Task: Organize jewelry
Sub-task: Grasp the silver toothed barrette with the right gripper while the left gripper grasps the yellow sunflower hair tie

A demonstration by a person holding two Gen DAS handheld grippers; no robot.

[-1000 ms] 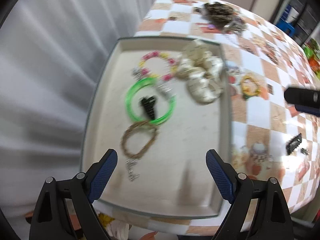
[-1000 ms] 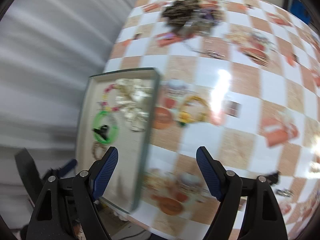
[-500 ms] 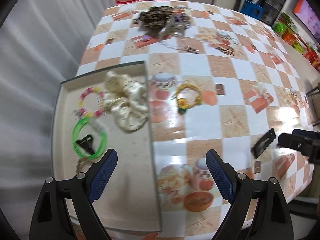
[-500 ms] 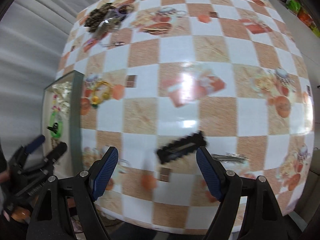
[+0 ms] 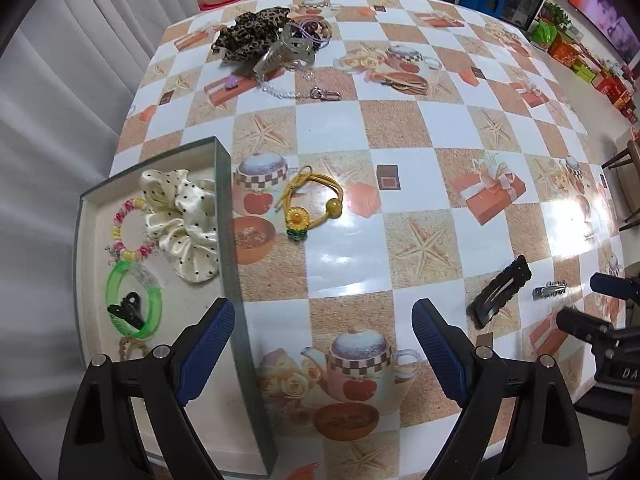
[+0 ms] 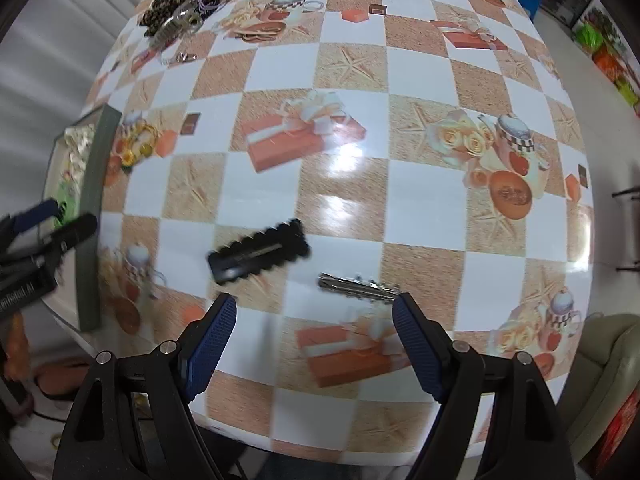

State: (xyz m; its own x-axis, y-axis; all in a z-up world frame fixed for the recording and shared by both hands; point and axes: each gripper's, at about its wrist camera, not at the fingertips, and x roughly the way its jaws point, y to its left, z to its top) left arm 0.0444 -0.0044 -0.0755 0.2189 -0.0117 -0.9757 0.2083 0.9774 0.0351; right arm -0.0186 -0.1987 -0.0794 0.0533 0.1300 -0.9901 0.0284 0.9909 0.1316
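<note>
Your right claw (image 6: 314, 326) was spread wide and held nothing, low in the frame. Your left claw (image 5: 322, 334) was spread too. Black clip (image 6: 259, 251) lay mid-frame, silver clip (image 6: 358, 283) beside it.

One tray (image 5: 224, 216), two scrunchies (image 5: 180, 220), three bracelets (image 5: 130, 232), three hair clips (image 5: 500, 294), one yellow hair tie (image 5: 316, 200).
</note>
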